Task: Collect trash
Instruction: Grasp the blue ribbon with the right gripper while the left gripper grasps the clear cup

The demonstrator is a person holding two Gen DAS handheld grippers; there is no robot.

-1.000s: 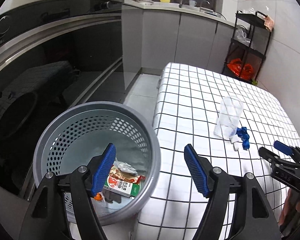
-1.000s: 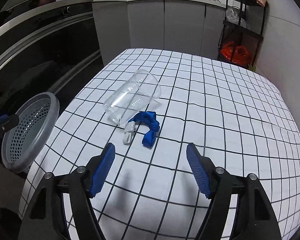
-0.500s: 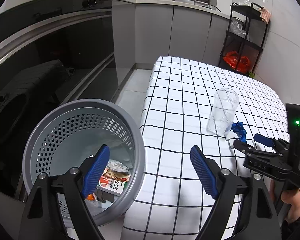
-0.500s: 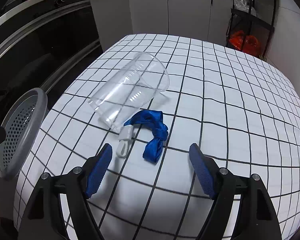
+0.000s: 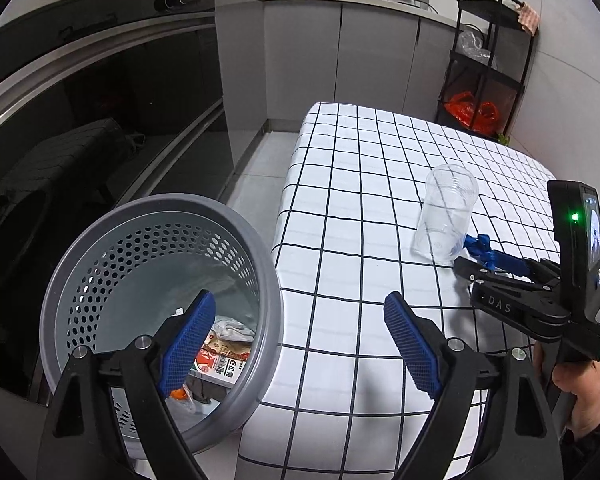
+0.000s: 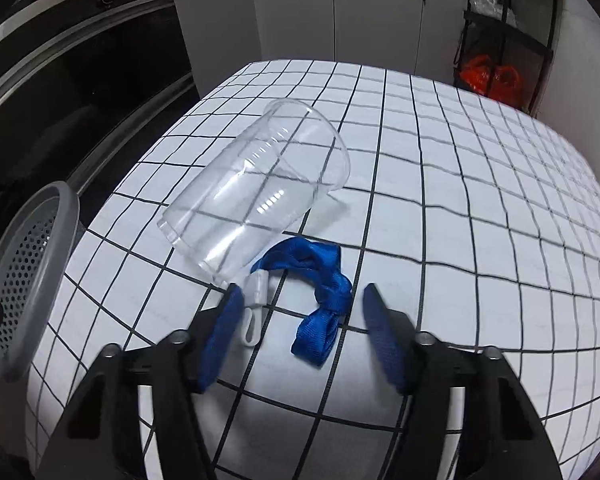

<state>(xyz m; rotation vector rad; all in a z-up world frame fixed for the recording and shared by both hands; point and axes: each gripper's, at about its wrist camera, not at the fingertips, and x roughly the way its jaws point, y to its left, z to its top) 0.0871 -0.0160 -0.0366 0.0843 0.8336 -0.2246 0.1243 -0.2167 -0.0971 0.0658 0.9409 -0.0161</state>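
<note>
A clear plastic cup [image 6: 256,196] lies on its side on the checked tablecloth [image 6: 460,200]. Just in front of it lies a blue lanyard [image 6: 324,276] with a white clip [image 6: 256,300]. My right gripper [image 6: 302,294] is low over the cloth, and its jaws are closing with the lanyard and clip between them; the pads do not press on them. In the left wrist view my left gripper [image 5: 296,300] stands open and empty above the grey perforated basket [image 5: 260,248], which holds wrappers [image 5: 224,360]. That view also shows the right gripper [image 5: 482,260], the cup [image 5: 446,216] and the lanyard [image 5: 478,244].
The basket stands off the table's left edge, beside dark glossy appliance fronts [image 5: 100,120]. Grey cabinets and a counter run along the back. A black rack with an orange bag [image 5: 476,110] stands at the far right. A person's hand [image 5: 580,392] holds the right gripper's handle.
My right gripper has come down and forward to the lanyard, and its jaws have narrowed around it. The left gripper's jaws have widened a little, and the view has shifted slightly.
</note>
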